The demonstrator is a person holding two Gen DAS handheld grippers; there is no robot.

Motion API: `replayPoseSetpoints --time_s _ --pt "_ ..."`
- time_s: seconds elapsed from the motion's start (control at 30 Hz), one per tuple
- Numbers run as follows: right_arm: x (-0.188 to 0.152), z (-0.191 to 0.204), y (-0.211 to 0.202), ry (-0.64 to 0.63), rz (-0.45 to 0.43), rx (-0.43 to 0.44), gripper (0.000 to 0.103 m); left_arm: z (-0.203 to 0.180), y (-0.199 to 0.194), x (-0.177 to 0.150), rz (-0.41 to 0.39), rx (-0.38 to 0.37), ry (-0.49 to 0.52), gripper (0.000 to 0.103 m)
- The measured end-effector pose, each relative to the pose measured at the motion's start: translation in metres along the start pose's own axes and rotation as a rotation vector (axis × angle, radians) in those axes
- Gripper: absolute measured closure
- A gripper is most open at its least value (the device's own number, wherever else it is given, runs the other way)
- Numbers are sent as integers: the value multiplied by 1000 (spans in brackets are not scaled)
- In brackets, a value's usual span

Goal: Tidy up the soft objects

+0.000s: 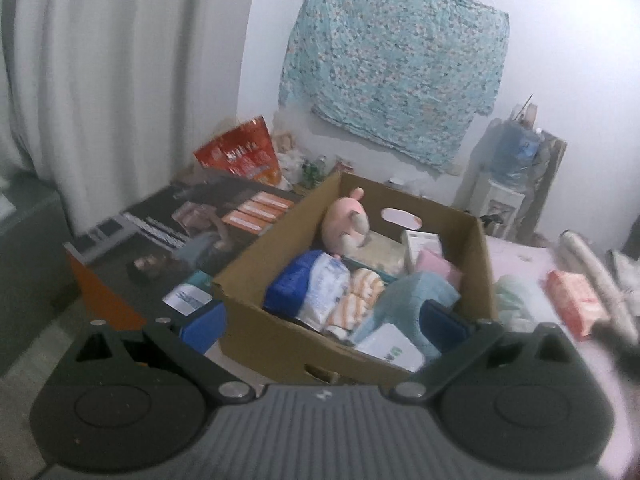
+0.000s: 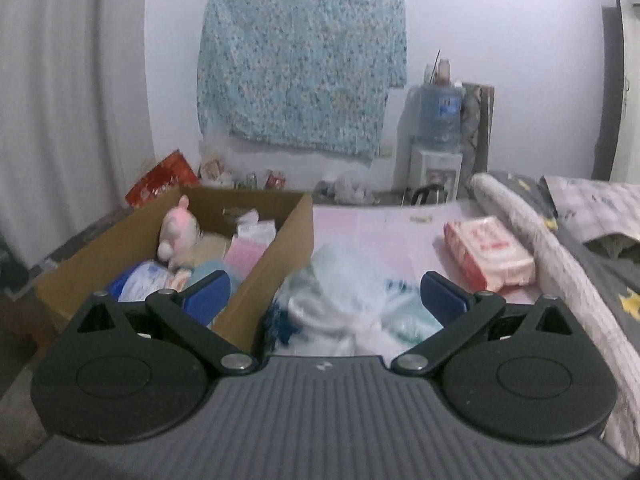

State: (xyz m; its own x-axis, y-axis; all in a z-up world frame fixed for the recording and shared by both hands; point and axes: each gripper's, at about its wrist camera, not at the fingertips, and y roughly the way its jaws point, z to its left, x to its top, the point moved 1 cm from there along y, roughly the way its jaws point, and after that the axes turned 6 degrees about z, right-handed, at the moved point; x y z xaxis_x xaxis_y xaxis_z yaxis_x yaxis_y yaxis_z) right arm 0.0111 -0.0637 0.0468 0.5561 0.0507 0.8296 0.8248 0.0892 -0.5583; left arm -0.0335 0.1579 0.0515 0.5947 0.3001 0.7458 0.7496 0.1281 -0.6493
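Left claw (image 1: 326, 318) spread wide, nothing between its pads, hovering at the near edge of my cardboard box (image 1: 260, 336). Right claw (image 2: 325, 298) also wide and empty, pointed at a clear plastic bag of soft stuff (image 2: 340, 304) lying on the pink bed sheet (image 2: 376, 228) just right of the box wall.

Left to right: dark flat carton (image 1: 160, 232) and red bag (image 1: 240, 152) sit left of the box, not part of the job as far as I can tell. Inside the box: blue-white soft pack (image 1: 308, 284), striped orange-white cloth (image 1: 356, 296), pink plush toy (image 1: 344, 220) toward the back, pale blue cloth (image 1: 416, 292), pink pack (image 1: 436, 266), a white box (image 1: 390, 346) in the near corner. So a good share looks sorted already.

Still outside on the bed: the plastic bag beside the box, then a pink-red tissue pack (image 2: 488, 252) further right, next to a rolled grey blanket (image 2: 532, 240). Whether the blanket counts, can't say.

My read: more than half done, at least two items left. The bag is nearest and sits between the right claw's pads but untouched; likely the next pick. Slippery crinkly plastic, may slide or sag when pinched.
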Motion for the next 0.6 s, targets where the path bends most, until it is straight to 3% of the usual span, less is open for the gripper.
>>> replayPoseSetpoints --time_s 0.33,0.6 --pt "-27 8 -6 31 157 57 1 -8 10 -13 50 24 60 0" --pt "-25 4 -12 39 183 29 1 -22 20 -25 137 0 144 0"
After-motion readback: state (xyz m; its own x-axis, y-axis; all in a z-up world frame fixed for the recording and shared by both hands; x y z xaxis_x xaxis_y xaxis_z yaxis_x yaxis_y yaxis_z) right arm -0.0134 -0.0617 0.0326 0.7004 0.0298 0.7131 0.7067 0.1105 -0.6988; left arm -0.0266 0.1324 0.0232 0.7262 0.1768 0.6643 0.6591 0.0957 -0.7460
